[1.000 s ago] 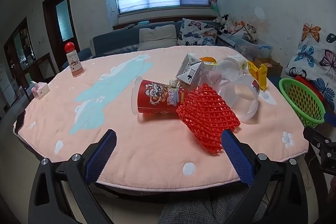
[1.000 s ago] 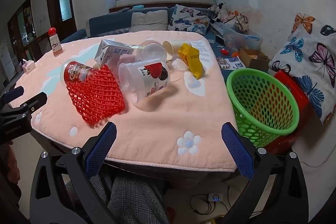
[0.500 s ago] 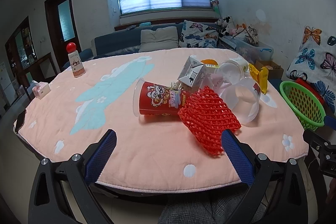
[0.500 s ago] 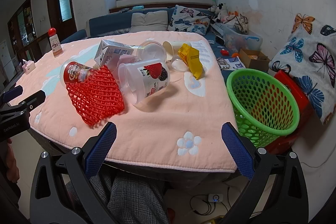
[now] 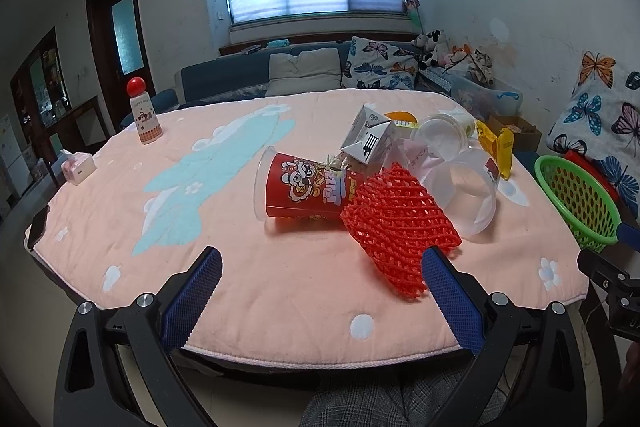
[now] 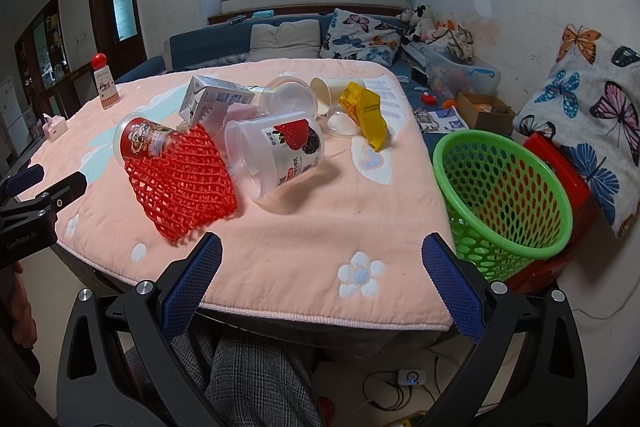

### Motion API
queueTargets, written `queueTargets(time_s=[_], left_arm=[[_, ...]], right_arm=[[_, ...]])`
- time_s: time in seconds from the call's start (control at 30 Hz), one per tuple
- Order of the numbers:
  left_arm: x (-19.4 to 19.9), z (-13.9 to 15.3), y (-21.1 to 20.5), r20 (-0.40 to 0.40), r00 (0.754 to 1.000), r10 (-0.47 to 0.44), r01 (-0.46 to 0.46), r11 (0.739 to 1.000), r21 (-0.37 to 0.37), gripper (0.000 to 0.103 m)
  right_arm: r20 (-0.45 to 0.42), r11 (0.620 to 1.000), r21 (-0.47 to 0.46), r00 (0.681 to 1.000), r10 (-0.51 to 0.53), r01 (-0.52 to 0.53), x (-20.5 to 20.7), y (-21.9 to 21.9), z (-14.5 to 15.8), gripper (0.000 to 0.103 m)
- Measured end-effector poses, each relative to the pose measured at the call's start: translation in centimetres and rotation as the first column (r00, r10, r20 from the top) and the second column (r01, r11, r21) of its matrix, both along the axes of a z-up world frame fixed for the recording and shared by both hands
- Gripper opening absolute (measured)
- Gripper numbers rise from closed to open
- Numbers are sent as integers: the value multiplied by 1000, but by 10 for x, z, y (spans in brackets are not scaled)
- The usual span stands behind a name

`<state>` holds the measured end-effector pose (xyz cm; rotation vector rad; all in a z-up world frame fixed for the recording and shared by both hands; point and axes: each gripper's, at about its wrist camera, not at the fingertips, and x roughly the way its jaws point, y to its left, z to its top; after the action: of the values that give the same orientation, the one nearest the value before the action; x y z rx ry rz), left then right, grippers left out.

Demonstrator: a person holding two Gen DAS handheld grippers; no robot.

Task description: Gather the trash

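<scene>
Both claws, left (image 5: 320, 291) and right (image 6: 320, 279), gape empty short of red net (image 5: 400, 231).

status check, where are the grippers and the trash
Left gripper and right gripper open, empty, short of the table edge. Trash pile untouched; red foam net nearest. Green basket empty beside the table, path clear.

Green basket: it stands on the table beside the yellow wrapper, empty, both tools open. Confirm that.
Not quite. The green basket is off the table, beyond its right edge and lower down, as the right wrist view shows. The rest holds: the basket is empty, and the left tool and right tool are both open.
</scene>
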<state>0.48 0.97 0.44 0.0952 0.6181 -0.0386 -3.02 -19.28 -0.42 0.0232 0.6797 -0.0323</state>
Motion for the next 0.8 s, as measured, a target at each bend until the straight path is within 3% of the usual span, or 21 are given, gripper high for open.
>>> queueTargets(time_s=[0.8], left_arm=[[4,-3,-2,-4,1000,7,-7,1000,3,97]], right_arm=[[-5,1000,4,1000,3,-2,4,0,-5,99]])
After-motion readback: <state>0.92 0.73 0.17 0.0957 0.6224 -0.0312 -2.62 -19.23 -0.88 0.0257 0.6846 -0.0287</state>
